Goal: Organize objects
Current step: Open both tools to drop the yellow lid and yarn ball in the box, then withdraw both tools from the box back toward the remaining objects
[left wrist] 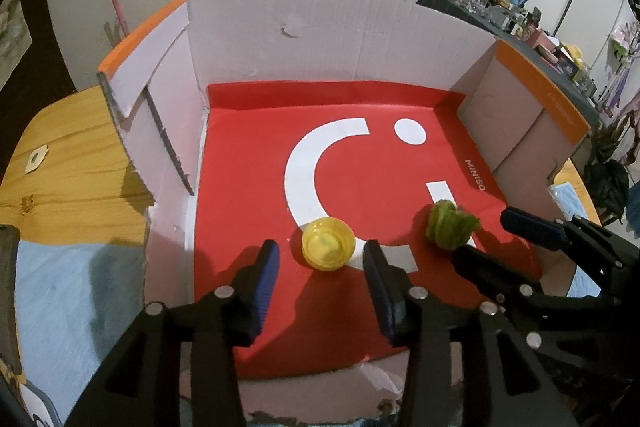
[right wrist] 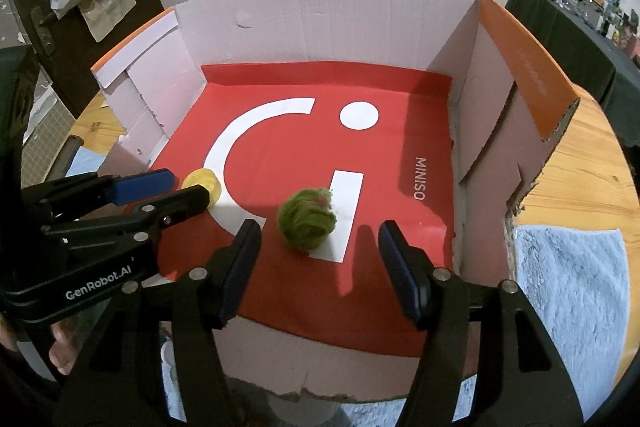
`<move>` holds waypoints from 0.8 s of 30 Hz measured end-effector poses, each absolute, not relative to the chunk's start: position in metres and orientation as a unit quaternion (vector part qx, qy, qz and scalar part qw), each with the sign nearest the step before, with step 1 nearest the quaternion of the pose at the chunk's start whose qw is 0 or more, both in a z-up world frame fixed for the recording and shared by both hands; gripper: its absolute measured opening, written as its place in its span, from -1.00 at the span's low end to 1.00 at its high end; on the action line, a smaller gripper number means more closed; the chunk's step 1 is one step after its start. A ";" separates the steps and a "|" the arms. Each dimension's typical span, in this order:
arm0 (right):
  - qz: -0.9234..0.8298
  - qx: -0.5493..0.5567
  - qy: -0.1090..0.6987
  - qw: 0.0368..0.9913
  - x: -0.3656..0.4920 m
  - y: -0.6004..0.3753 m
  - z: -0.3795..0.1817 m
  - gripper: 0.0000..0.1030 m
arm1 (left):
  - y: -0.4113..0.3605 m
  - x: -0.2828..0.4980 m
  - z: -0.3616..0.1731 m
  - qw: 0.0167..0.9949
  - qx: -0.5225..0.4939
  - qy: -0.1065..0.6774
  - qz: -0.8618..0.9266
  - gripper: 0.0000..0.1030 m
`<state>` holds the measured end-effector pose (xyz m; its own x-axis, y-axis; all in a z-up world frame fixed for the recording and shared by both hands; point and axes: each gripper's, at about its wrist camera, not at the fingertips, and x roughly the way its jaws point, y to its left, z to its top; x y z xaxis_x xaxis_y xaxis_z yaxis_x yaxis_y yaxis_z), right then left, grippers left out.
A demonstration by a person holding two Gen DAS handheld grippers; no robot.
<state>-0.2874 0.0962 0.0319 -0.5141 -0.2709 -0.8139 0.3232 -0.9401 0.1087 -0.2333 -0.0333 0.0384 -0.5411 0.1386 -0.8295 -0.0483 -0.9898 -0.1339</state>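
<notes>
Both my left gripper (left wrist: 320, 259) and right gripper (right wrist: 320, 247) gape empty, yellow cup (left wrist: 328, 245) and green pom-pom (right wrist: 306, 223) already in box (right wrist: 320, 19), looks mostly done.

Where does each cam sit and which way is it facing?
Left wrist: on the left gripper, angled down into the cardboard box; own open fingers frame the yellow cup, right gripper enters at right.
Right wrist: on the right gripper, angled down into the same box; own open fingers frame the green fuzzy ball, left gripper and a hand at left.
Shared: box, red Miniso sheet, cup, ball, wooden table.
</notes>
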 end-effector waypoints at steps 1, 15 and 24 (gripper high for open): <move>-0.870 0.461 0.028 0.173 -0.286 0.096 0.032 0.26 | -0.033 -0.232 0.039 0.053 -0.475 -0.047 0.877 -0.03; -0.882 0.434 0.037 0.179 -0.260 0.095 0.048 0.51 | -0.035 -0.214 0.051 0.049 -0.459 -0.049 0.886 0.32; -0.890 0.418 0.040 0.179 -0.241 0.098 0.060 0.66 | -0.036 -0.198 0.059 0.043 -0.447 -0.052 0.892 0.50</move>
<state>-0.2406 0.0980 0.0596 -0.5863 -0.2846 -0.7584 0.3507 -0.9331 0.0790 -0.1977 -0.0359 0.0589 -0.5963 0.1234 -0.7932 -0.0311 -0.9909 -0.1308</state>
